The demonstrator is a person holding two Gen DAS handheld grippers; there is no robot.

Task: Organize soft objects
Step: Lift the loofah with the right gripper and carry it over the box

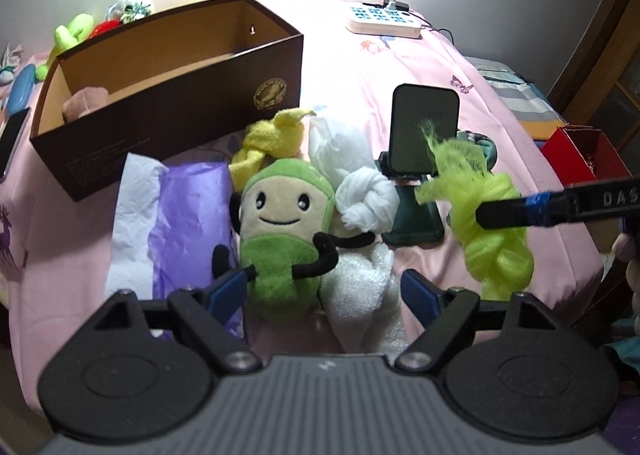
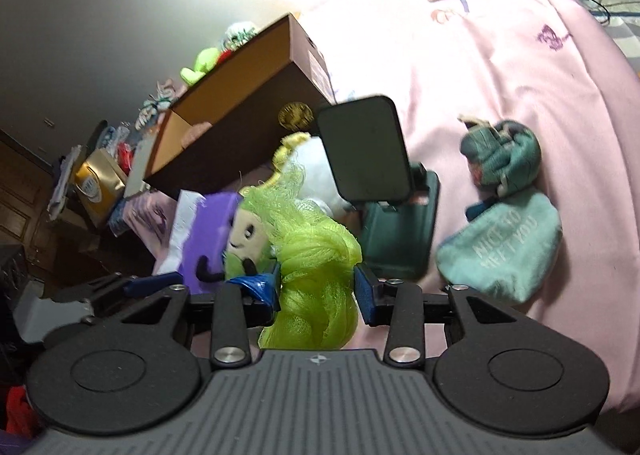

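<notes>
A brown box [image 1: 168,95] stands open on the pink bed with a pink soft thing [image 1: 84,103] inside. In front of it lie a green plush doll [image 1: 284,231], a yellow knotted cloth [image 1: 272,143], a white knotted cloth [image 1: 360,191] and a white towel [image 1: 368,287]. My left gripper [image 1: 324,291] is open, its fingers either side of the doll and towel. My right gripper [image 2: 316,287] is shut on a lime green mesh puff [image 2: 316,255], which also shows in the left wrist view [image 1: 488,231], held just above the bed.
A phone on a dark green stand [image 1: 420,143] sits between the cloths and the puff. A purple and white packet [image 1: 176,215] lies left of the doll. A teal pouch [image 2: 504,247] and a teal plush [image 2: 504,159] lie to the right. A power strip [image 1: 384,19] lies at the back.
</notes>
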